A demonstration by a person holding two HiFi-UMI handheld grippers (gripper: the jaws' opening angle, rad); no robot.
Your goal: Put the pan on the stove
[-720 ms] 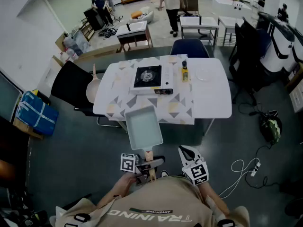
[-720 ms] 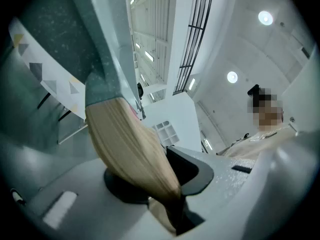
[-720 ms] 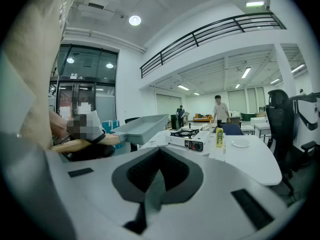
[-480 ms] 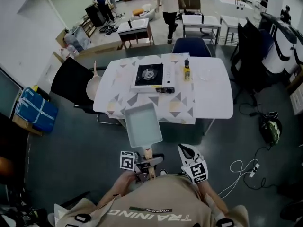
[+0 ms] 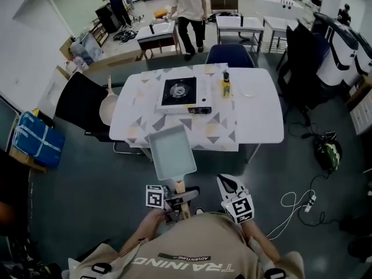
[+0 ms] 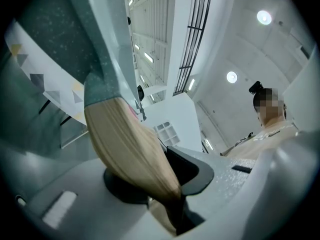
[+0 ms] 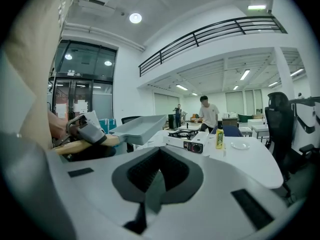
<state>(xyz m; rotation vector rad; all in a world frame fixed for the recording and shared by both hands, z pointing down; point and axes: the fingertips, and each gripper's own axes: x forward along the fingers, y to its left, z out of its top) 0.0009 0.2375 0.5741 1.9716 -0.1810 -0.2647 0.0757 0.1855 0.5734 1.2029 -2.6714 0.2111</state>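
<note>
A grey rectangular pan (image 5: 170, 152) with a wooden handle (image 5: 181, 189) hangs in the air over the near edge of the white table (image 5: 258, 121). My left gripper (image 5: 172, 208) is shut on that wooden handle (image 6: 131, 156). The portable gas stove (image 5: 182, 95) sits on the table beyond the pan, and shows small in the right gripper view (image 7: 186, 137). My right gripper (image 5: 231, 187) is held beside the left one, shut and holding nothing; the pan (image 7: 138, 127) shows to its left.
A yellow bottle (image 5: 225, 86) and a clear plate (image 5: 249, 91) stand right of the stove. A black chair (image 5: 85, 103) with a round pan (image 5: 107, 108) sits at the table's left, a blue chair (image 5: 230, 56) behind. A person (image 5: 186, 11) walks beyond the table. Cables (image 5: 296, 203) lie on the floor at right.
The pan and both grippers have come a little nearer to the table. The person in the background has walked leftward and closer.
</note>
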